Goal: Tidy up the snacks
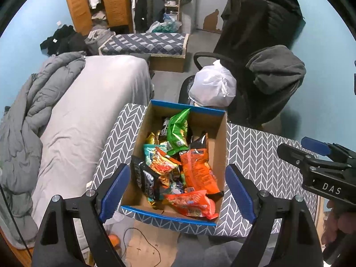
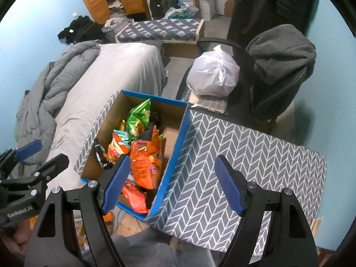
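Observation:
An open box [image 1: 219, 133] with a blue rim, cardboard inside and grey herringbone outside holds several snack bags. Among them are a green bag [image 1: 178, 129], an orange bag [image 1: 198, 166], a red-orange bag [image 1: 191, 204] and a black bag [image 1: 144, 175]. My left gripper [image 1: 178, 191] hangs above the box's near end, open and empty, its blue pads [image 1: 115, 191] wide apart. My right gripper [image 2: 172, 184] is also open and empty, above the box's near right corner [image 2: 153, 209]. The green bag [image 2: 140, 115] and orange bag [image 2: 144, 160] show there too. Each gripper appears in the other's view, the right gripper [image 1: 311, 155] and the left gripper [image 2: 29, 155].
A wide herringbone panel [image 2: 244, 155] lies right of the box. A bed [image 1: 89, 111] with a grey duvet [image 1: 33, 102] runs along the left. Behind the box stands an office chair [image 1: 267, 77] bearing a white plastic bag [image 1: 213, 84] and dark clothes. A cable [image 1: 142, 240] lies on the floor.

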`<state>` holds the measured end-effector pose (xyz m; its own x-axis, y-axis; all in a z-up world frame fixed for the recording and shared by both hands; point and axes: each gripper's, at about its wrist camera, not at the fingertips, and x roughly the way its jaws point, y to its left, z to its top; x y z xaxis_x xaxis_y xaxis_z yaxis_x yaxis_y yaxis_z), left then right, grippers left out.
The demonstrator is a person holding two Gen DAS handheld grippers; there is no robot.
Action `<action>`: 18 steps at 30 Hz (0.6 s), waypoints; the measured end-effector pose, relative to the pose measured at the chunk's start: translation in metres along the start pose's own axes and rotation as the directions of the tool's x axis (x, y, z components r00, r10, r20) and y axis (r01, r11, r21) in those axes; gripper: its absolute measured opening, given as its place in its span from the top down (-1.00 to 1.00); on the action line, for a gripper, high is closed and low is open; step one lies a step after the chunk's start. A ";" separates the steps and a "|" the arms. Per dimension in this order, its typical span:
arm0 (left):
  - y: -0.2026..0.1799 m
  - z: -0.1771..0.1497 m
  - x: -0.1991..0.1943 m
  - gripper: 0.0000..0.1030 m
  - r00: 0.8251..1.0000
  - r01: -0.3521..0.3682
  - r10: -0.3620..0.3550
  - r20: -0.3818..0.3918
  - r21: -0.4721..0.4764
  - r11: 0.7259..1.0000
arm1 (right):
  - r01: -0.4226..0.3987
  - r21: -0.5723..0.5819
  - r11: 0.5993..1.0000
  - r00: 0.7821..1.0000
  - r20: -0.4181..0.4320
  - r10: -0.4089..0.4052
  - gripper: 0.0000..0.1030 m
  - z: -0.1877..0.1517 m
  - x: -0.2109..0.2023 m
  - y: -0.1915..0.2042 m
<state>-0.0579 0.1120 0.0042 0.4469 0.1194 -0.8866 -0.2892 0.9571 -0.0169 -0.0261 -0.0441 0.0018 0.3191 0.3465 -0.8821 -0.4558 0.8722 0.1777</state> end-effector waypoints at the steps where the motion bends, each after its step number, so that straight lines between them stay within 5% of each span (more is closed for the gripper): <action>1: -0.002 0.000 -0.001 -0.71 1.000 0.002 -0.002 0.002 0.004 1.000 | 0.000 0.003 1.000 1.000 0.001 0.000 -0.52 0.000 -0.001 -0.001; 18: -0.018 0.001 -0.005 -0.71 1.000 -0.008 0.008 0.003 0.008 1.000 | -0.007 0.021 1.000 1.000 0.004 0.007 -0.52 -0.006 -0.007 -0.014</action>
<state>-0.0546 0.0943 0.0093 0.4466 0.1280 -0.8855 -0.2860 0.9582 -0.0057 -0.0272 -0.0612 0.0029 0.3193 0.3536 -0.8792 -0.4401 0.8770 0.1929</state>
